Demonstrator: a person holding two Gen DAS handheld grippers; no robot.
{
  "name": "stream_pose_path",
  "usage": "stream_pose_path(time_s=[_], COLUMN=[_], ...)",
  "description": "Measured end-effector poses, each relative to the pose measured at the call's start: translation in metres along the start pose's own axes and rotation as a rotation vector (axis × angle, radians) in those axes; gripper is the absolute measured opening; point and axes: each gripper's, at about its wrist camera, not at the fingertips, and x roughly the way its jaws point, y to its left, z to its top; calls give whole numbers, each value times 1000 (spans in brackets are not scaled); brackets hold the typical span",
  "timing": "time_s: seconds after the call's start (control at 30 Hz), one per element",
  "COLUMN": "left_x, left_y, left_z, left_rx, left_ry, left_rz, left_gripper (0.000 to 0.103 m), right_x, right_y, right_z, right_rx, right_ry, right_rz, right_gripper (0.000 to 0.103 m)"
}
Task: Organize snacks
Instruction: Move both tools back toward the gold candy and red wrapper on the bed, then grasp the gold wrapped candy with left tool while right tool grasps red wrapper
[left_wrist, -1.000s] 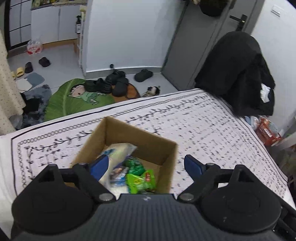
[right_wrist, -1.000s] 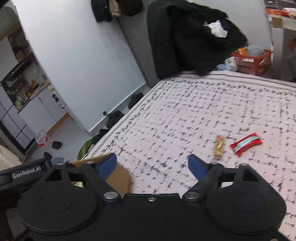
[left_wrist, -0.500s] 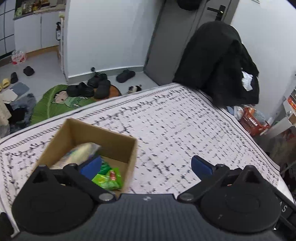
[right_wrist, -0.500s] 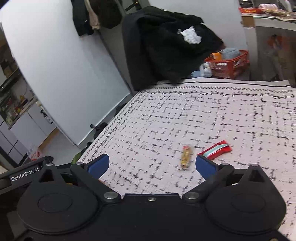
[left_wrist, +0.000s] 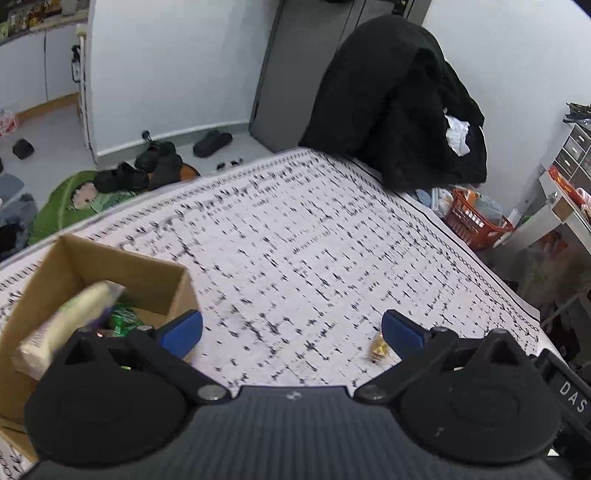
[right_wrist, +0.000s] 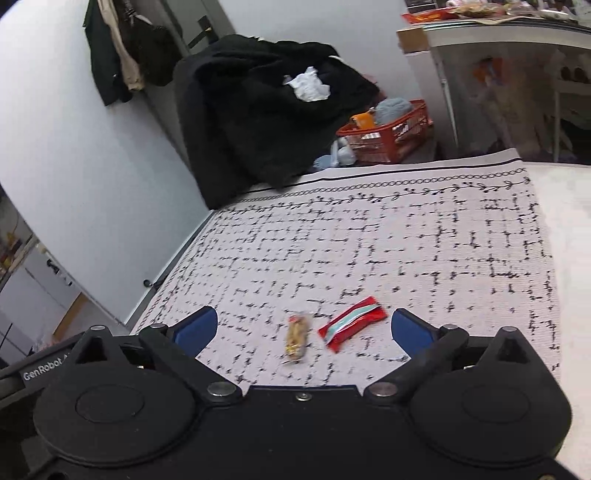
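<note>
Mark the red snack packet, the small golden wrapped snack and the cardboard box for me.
Red snack packet with pale stripe (right_wrist: 352, 324), right wrist view, middle of wrapper.
Small golden wrapped snack (right_wrist: 297, 336), right wrist view, centre of wrapper.
Brown cardboard box (left_wrist: 147, 278), left wrist view, inner far wall.

Both grippers have swung away from the cardboard box (left_wrist: 110, 280) toward the gold snack (right_wrist: 297, 336) and red packet (right_wrist: 352, 324); the left gripper (left_wrist: 291, 332) and right gripper (right_wrist: 301, 330) now gape wider, nothing between the jaws.

White walls (left_wrist: 166, 74), grey door (left_wrist: 291, 66). Black coat (left_wrist: 399, 103) piled on a chair by the table's far edge. Red basket (right_wrist: 388, 136) on floor w/ stuff in it. Shoes (left_wrist: 155, 166) & green mat (left_wrist: 59, 214) on grey floor.
</note>
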Motion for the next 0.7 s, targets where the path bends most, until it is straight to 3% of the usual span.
stream_pose_path(time_s=[0.17,0.43,0.53,0.7], left_x=[21,56,71,94], left_y=[-13,-36,-41,-47], left_z=[-6,-17,-19,-20], left_rx=[9,47,46,46], left_ry=[35,61,80,112], left_rz=[-62,-118,-149,-180], left_gripper=[103,96,85,61], right_x=[9,42,52,68], right_y=[-17,-36,-39,-46], right_z=[2,-7,-8,-12], right_rx=[21,125,132,175], right_ry=[-5,71,82,111], right_rz=[-15,-2,9,19], right_gripper=[99,66,53,46])
